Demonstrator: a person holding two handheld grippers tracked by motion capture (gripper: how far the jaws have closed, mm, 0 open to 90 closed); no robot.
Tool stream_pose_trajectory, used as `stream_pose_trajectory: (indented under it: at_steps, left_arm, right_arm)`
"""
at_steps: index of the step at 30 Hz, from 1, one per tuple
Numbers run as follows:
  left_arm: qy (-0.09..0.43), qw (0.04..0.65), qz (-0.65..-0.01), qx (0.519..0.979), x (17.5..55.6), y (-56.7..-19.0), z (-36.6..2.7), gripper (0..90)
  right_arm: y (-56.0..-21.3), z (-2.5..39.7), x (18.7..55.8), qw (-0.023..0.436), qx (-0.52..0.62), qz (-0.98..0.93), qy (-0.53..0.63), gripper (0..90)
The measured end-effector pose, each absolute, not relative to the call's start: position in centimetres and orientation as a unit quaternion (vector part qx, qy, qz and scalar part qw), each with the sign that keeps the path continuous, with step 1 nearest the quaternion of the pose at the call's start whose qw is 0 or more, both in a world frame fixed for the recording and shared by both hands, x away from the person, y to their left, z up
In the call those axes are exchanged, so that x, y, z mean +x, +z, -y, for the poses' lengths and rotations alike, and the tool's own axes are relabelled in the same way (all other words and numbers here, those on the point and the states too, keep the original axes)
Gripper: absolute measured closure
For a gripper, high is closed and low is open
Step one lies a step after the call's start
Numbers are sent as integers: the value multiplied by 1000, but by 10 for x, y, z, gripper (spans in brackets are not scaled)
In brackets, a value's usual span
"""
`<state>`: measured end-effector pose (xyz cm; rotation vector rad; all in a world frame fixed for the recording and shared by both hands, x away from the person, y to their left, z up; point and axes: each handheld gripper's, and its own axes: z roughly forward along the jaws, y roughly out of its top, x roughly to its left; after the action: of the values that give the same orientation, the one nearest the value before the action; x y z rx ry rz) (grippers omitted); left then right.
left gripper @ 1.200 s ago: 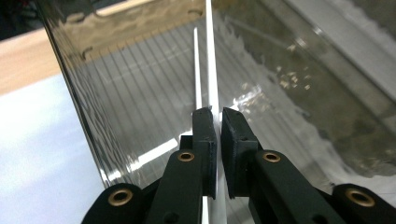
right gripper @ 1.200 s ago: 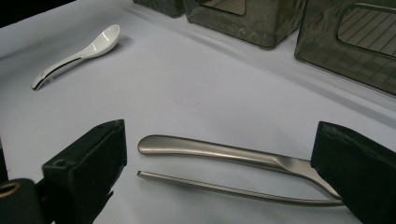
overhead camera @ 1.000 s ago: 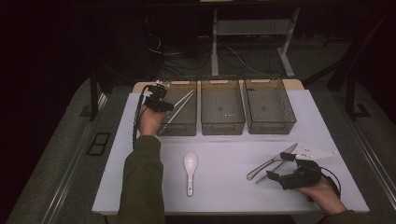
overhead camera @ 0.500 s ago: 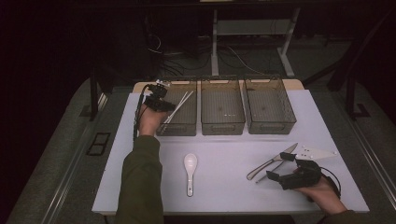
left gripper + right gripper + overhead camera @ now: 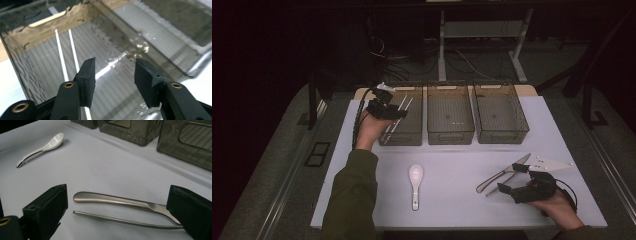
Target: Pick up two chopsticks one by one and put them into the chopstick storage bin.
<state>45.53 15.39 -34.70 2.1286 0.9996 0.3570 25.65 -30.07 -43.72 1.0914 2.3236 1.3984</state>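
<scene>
Steel knife (image 5: 125, 203) and thin metal rod (image 5: 120, 219) may be pinched together by the wide-open, empty right gripper (image 5: 120, 212).

table (image 5: 462, 165) | bins (image 5: 450, 114) (three), spoon (image 5: 415, 179), knife (image 5: 502, 172), chopstick (image 5: 501, 183)

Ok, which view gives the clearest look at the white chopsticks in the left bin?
The left gripper view: the white chopsticks lie side by side on the bin's ribbed floor, beyond the open left hand-held gripper. The high view shows them small, slanted across that bin, partly behind the hand-held gripper.
</scene>
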Motion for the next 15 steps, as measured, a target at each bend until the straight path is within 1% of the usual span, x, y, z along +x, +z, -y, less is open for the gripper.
stream_pose_trajectory:
  at_steps: [7,15]
  left_arm:
    - [137,399,-364,830,429,-338,-149,440]
    - [135,414,-340,834,396,-341,-143,385]
  right_arm:
    - [-437,300,257,109,372,-790,475,36]
    - [-437,301,256,109,371,-790,475,36]
